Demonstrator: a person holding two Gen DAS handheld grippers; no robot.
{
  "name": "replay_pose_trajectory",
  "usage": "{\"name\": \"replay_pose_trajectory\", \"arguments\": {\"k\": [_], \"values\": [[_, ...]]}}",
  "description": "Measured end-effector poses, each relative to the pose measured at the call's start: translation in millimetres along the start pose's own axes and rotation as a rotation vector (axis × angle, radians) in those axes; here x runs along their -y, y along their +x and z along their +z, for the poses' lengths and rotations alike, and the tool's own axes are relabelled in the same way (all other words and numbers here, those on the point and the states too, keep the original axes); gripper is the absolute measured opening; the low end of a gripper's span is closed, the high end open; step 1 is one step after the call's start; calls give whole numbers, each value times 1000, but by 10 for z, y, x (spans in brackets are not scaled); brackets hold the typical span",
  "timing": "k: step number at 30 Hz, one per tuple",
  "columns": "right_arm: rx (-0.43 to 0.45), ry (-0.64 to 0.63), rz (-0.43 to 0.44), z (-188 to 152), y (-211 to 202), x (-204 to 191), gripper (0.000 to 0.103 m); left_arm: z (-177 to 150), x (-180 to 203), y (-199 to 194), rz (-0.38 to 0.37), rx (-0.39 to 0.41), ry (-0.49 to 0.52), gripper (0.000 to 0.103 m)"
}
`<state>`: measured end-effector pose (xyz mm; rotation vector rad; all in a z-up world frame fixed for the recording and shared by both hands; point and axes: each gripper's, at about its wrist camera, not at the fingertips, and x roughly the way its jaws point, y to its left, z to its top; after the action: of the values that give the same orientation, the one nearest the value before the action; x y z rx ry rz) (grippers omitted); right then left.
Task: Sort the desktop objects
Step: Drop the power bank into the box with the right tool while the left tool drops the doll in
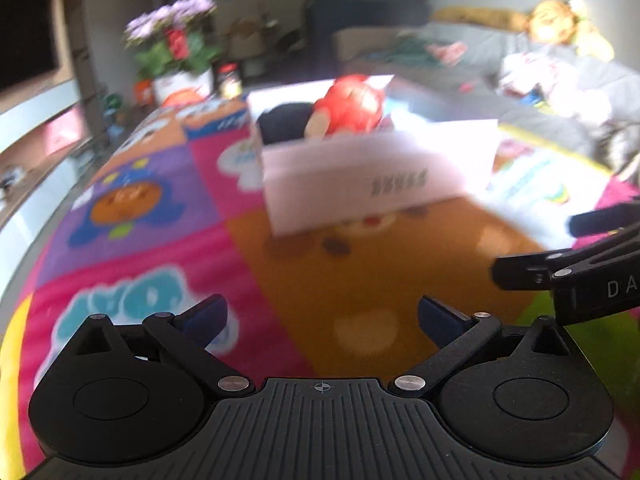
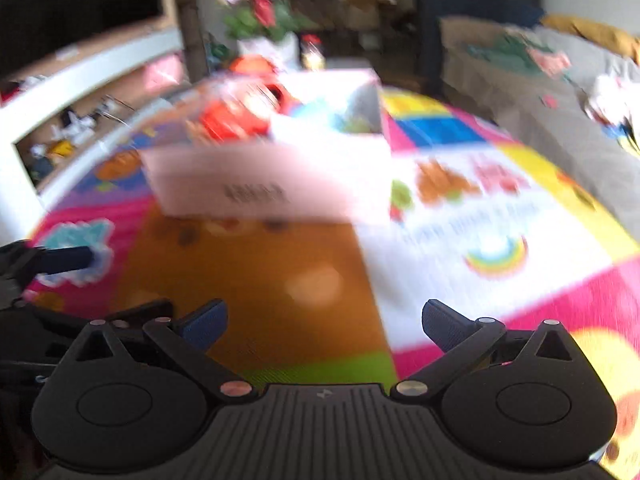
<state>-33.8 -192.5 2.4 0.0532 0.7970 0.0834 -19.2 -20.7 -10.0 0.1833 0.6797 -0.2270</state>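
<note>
A white cardboard box (image 1: 376, 184) stands on the colourful play mat (image 1: 160, 216), ahead of both grippers. Inside it lie a red round toy (image 1: 352, 106) and a dark object (image 1: 286, 124). In the right wrist view the same box (image 2: 272, 184) holds red toys (image 2: 236, 116) and something blue-green (image 2: 316, 114). My left gripper (image 1: 322, 320) is open over the orange patch of the mat, with nothing between its fingers. My right gripper (image 2: 324, 324) is open too and holds nothing. Its fingers (image 1: 532, 272) reach in from the right of the left wrist view. Both views are blurred.
A potted plant with purple flowers (image 1: 176, 40) and a jar (image 1: 229, 78) stand at the mat's far end. A sofa with toys and cushions (image 1: 540, 64) runs along the right. A low white shelf unit (image 2: 80, 92) lies at the left.
</note>
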Motion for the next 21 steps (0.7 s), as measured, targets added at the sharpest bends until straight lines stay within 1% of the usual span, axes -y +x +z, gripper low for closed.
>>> {"name": "replay_pose_trajectory", "arguments": {"k": [1,2,5,7,15,18,21], "values": [[-3,21,-9,8,55,48,103,-6,35,-19,13,12,-2,103],[16,22,-15,-2,47,58,103,-13,40,-30,18,21,-15,103],[13,21,-112,-32,120,83,103,-57,-3,6,28,-4,-111,103],[17,17,-111,-44,118,81,103,-45,-14,2,42,-6,-142,103],[42,19,-110,-63,102,103,103,-28,-4,15,48,-5,-151,103],[63,25,-120,-102,89,86,103,-28,-3,16,49,-5,-150,103],[105,26,-127,-168,68,71,103,-26,-1,17,49,-5,-148,103]]}}
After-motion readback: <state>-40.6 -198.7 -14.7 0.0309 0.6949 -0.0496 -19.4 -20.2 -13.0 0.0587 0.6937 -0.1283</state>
